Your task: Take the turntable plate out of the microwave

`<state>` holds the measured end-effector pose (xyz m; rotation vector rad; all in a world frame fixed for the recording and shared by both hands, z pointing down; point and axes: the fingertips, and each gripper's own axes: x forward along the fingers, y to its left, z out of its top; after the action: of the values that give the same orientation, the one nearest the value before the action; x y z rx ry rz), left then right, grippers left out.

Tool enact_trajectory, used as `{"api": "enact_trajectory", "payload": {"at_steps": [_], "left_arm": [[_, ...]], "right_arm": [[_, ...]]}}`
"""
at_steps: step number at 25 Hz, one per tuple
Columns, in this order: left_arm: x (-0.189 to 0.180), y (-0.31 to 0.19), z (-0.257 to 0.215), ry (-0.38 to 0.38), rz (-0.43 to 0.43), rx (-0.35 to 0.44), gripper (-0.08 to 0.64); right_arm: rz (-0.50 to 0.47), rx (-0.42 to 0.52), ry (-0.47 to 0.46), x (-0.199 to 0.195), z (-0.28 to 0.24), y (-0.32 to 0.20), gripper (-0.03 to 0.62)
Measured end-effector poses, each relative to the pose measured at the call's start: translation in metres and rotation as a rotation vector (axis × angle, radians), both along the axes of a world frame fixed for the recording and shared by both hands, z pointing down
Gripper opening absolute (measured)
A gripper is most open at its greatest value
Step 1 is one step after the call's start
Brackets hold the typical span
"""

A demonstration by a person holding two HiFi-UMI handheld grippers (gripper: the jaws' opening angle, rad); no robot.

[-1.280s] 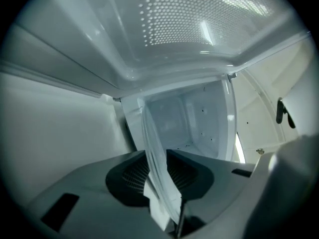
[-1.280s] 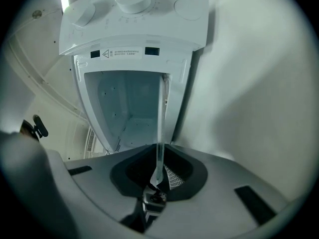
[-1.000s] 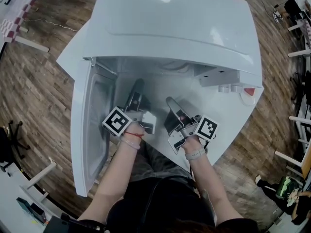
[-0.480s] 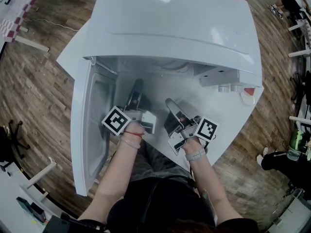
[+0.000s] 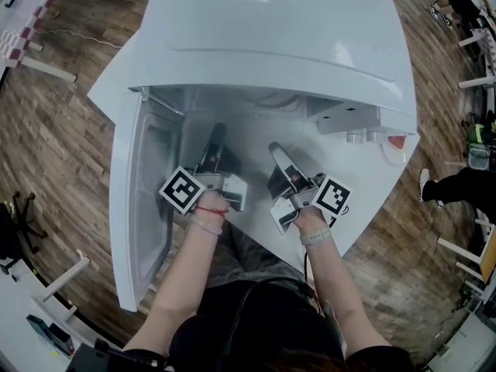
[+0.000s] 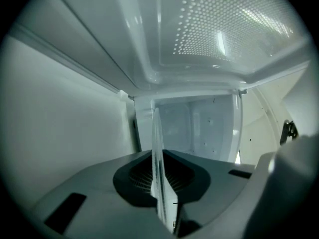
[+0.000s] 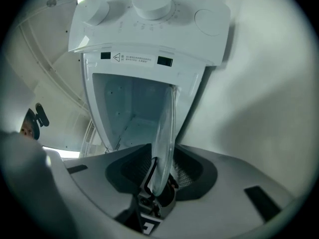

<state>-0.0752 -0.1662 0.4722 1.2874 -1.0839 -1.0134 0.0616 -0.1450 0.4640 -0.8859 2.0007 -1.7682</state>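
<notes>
From above, the clear turntable plate (image 6: pixel 157 153) barely shows. It sits at the open mouth of the microwave (image 5: pixel 279 37), seen edge-on between both tools. The left gripper (image 5: pixel 216 136) is clamped on its rim. The right gripper (image 5: pixel 274 150) has its jaws opening, with the rim loose between them. Below are a white table (image 5: pixel 370 201) and a wood floor (image 5: pixel 70 153).

1 white microwave (image 5: pixel 271 37) with 1 open door (image 5: pixel 136 208), on 1 white table (image 5: pixel 364 208). 1 glass turntable plate (image 7: pixel 164 133) between 2 grippers: left gripper (image 5: pixel 218 132), and right gripper (image 5: pixel 276 149) with jaws opening and the plate between them. 2 hands, left hand (image 5: pixel 208 206) and right hand (image 5: pixel 308 222), and 2 marker cubes (image 5: pixel 183 190).
</notes>
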Motion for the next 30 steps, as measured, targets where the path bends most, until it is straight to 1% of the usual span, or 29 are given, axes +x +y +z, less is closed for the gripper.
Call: {"api": "enact_trajectory", "payload": {"at_steps": [6, 11, 16, 21, 27, 30], "left_arm": [[0.002, 0.000, 0.001, 0.004, 0.004, -0.004, 0.043], [0.002, 0.000, 0.002, 0.000, 0.002, -0.005, 0.043], [0.002, 0.001, 0.001, 0.000, 0.001, -0.004, 0.043], [0.001, 0.001, 0.001, 0.002, -0.006, -0.002, 0.043], [0.000, 0.002, 0.001, 0.003, -0.010, -0.002, 0.043], [-0.001, 0.002, 0.001, -0.001, -0.008, 0.001, 0.043]], "right_arm": [[0.044, 0.008, 0.025, 0.011, -0.001, -0.030, 0.133], [0.078, -0.002, 0.003, 0.015, -0.001, -0.046, 0.133], [0.095, -0.020, 0.001, 0.018, 0.001, -0.051, 0.130], [0.097, -0.035, 0.021, 0.019, 0.006, -0.052, 0.077], [0.142, -0.037, 0.032, 0.029, 0.006, -0.054, 0.075], [0.143, -0.027, 0.043, 0.032, 0.007, -0.054, 0.069]]}}
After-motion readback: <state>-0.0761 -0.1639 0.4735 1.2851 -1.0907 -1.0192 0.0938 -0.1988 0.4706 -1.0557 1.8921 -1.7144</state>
